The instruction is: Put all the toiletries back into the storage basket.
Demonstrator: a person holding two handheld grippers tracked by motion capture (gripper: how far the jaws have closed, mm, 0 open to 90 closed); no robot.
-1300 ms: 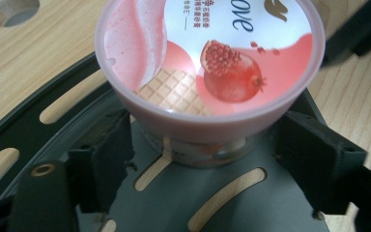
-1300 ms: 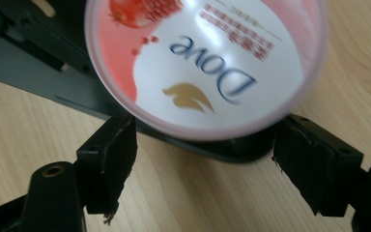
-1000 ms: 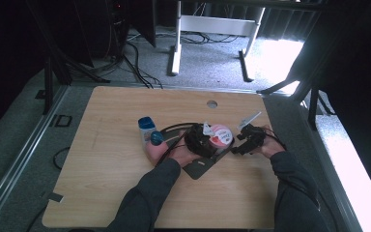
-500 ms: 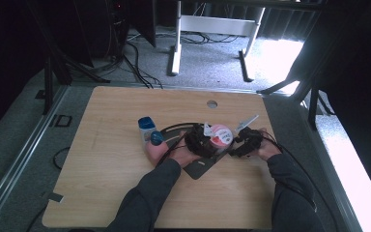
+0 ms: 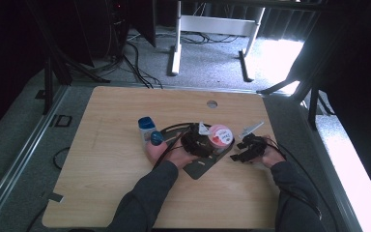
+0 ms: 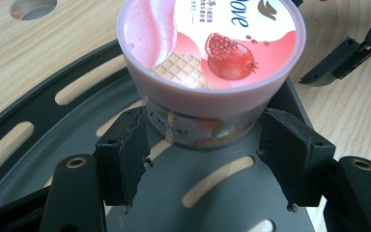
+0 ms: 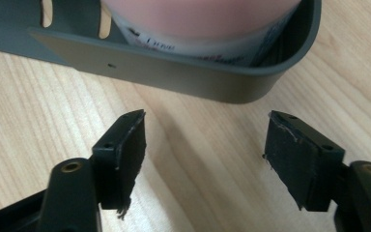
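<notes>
Jaws on our left gripper (image 6: 205, 159) stand apart on either side of the pink tub (image 6: 207, 63), and they have just been closing in; the tub's lower wall sits between the pads, but a sliver of gap shows on each side, so we judge they do not press it yet. Our right gripper (image 7: 205, 164) also has its jaws apart, just narrowed, with nothing between them except bare wood of the desk (image 7: 212, 145).

We take the dark slotted tray (image 6: 38, 125) as our landmark. The tub stands upright inside it, close to its curved end wall. In the high view the left gripper (image 5: 196, 141) reaches in over the tray from the near side, while the right gripper (image 5: 247, 147) sits just outside the curved end, low to the desk. A blue-capped bottle (image 5: 146, 126) lies well off the tray's far-left side, beside what looks like a second blue-topped thing, though it is too small to be sure.

The risks as we judge them: the left pads sit low on a tapered, glossy wall, so the tub may slip upward out of the grip or tilt against the tray's rim. The right jaws, closing early, could miss the rim and merely push the tray.
</notes>
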